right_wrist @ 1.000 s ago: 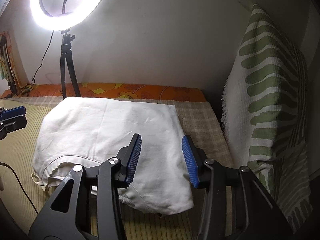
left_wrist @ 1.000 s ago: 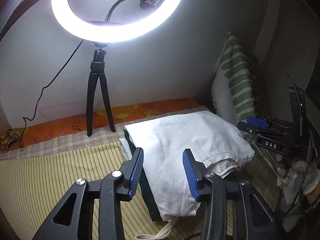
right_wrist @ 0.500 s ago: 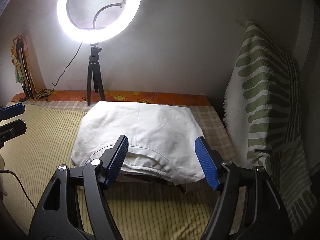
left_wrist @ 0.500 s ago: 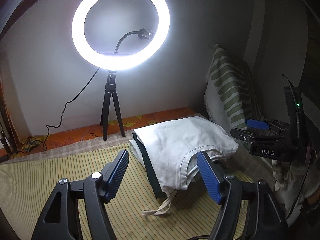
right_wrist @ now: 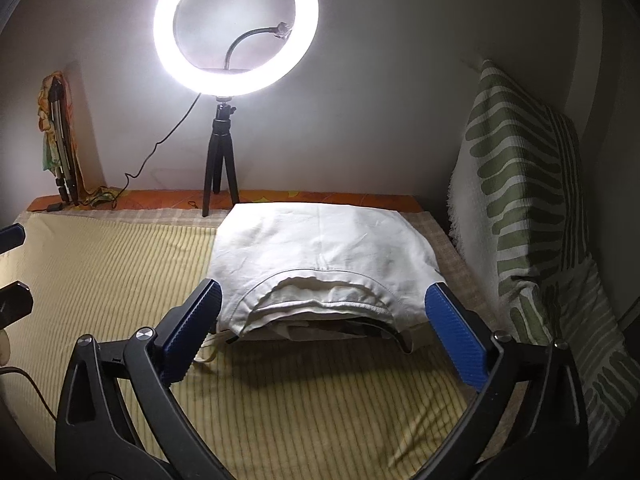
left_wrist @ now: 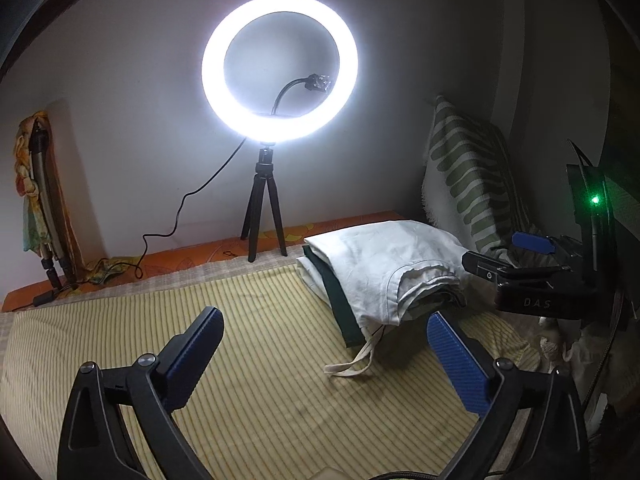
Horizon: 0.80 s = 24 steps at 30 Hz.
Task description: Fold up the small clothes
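Striped bedspread [right_wrist: 120, 280] under folded white garment [right_wrist: 320, 248], left hand-held gripper [left_wrist: 324, 356] and right hand-held gripper [right_wrist: 322, 328] both just released, empty.

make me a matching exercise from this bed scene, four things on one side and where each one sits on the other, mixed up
Things:
1. ring light
2. folded white garment
3. green-patterned cushion
4. loose drawstring

Places:
A. leaning against the wall at the right edge of the bed
B. trailing on the striped sheet from the near end of the clothes pile
C. on a small black tripod at the back, by the wall
D. on top of the pile, over a dark green piece

Pairs: 1-C, 2-D, 3-A, 4-B
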Motion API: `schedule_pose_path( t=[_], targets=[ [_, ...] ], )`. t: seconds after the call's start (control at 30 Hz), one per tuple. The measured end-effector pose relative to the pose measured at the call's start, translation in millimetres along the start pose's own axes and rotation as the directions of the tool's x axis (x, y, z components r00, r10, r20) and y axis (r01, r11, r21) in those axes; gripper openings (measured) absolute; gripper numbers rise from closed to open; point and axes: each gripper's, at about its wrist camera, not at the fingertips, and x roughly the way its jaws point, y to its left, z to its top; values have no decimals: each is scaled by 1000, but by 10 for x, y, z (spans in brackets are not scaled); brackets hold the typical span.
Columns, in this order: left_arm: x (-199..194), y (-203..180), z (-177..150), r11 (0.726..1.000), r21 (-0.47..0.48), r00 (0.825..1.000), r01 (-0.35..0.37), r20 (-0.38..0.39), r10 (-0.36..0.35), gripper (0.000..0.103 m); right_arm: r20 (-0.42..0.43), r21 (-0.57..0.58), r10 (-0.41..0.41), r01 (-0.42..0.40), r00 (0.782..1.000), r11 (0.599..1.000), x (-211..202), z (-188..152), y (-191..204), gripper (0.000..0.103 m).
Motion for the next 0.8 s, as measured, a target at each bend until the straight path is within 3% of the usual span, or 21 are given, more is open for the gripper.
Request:
schedule_pose_path(
  t=[0.33,0.8],
  targets=[
    [-227,327,-370,998,3,998,-70,-3,70,103,35,110,46,-49,998,993,37,-197,210,103],
    [-168,471,-496,989,-4,986,-149,-80,148,103,73,102,43,-50,996,994,104,-278,258,103]
  ],
)
